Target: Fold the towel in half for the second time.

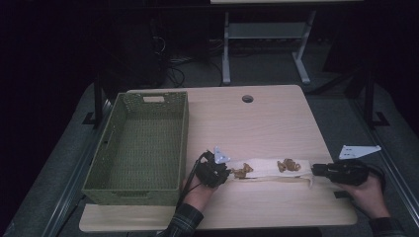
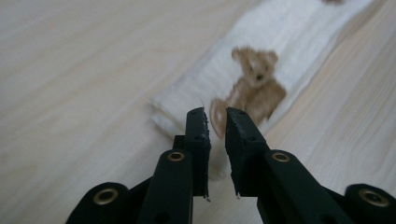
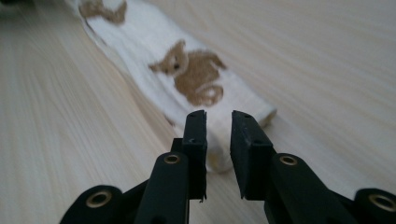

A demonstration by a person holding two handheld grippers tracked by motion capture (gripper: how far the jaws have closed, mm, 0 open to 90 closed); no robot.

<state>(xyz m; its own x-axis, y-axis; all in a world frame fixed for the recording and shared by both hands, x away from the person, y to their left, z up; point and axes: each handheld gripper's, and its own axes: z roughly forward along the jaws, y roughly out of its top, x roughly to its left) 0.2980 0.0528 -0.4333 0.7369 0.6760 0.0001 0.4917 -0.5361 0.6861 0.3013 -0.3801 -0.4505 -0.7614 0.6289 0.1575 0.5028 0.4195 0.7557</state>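
the cloth (image 1: 269, 169) lies flat near the front of the worktop (image 1: 257, 123), a long white folded strip with two brown bear prints, running from left to right between the two claws. the left claw (image 1: 220, 173) sits at its left end and the right claw (image 1: 316, 170) at its right end. in the left gripper view the left claw (image 2: 215, 122) has its jaws set narrow, with a small gap, and the cloth (image 2: 275, 56) end lies between and under the tips; i cannot tell if any fabric is really pinched. in the right gripper view the right claw (image 3: 218, 123) is the same: narrow jaws, a small gap, the cloth (image 3: 187, 70) end just under them.

the risk i see is a weak or uneven hold. the strip is folded in layers, so a claw may catch only the top layer, and then the fold would open when it is lifted. if one end is taken and the other slips, the cloth would hang to one side and drag on the worktop. pulling the two ends apart too hard could also make the fabric slide out of the jaws.

the green basket (image 1: 143, 143) stands at the left, beside the left claw; a wide swing of that hand could knock its wall
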